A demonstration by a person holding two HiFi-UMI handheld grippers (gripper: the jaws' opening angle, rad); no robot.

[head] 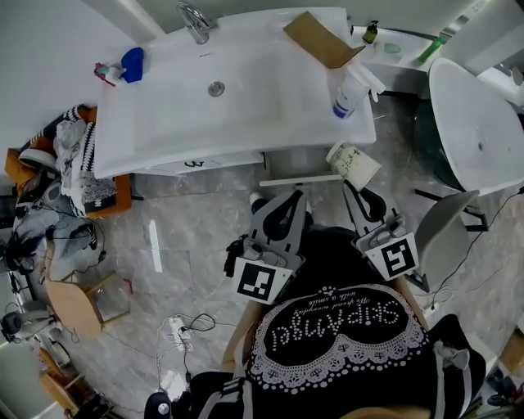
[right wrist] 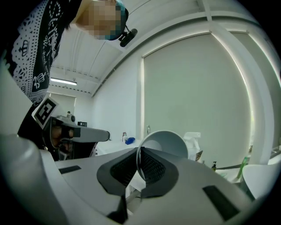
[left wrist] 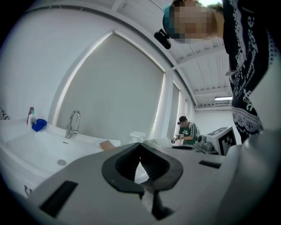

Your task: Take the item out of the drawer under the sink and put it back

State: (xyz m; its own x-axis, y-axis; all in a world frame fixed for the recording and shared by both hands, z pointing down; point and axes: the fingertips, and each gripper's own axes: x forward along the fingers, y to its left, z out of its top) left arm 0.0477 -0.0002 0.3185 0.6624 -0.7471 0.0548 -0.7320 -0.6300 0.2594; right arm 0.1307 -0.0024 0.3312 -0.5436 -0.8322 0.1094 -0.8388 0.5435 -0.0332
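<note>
In the head view a white paper cup with green print (head: 354, 163) hangs on its side just below the front edge of the white sink (head: 164, 123). My right gripper (head: 353, 190) is shut on the cup's rim. The right gripper view shows that rim pinched between the pads, with the cup (right wrist: 169, 141) opening towards the camera. My left gripper (head: 277, 211) is beside it to the left, shut and empty, pointing at the sink cabinet. A thin white edge (head: 299, 179), seemingly the drawer front, runs under the sink between the grippers.
On the sink stand a faucet (head: 195, 20), a blue item (head: 133, 64), a cardboard piece (head: 319, 37) and a spray bottle (head: 348, 90). A white tub (head: 475, 123) is at the right, cluttered chairs and cables at the left. Another person (left wrist: 186, 132) stands far off.
</note>
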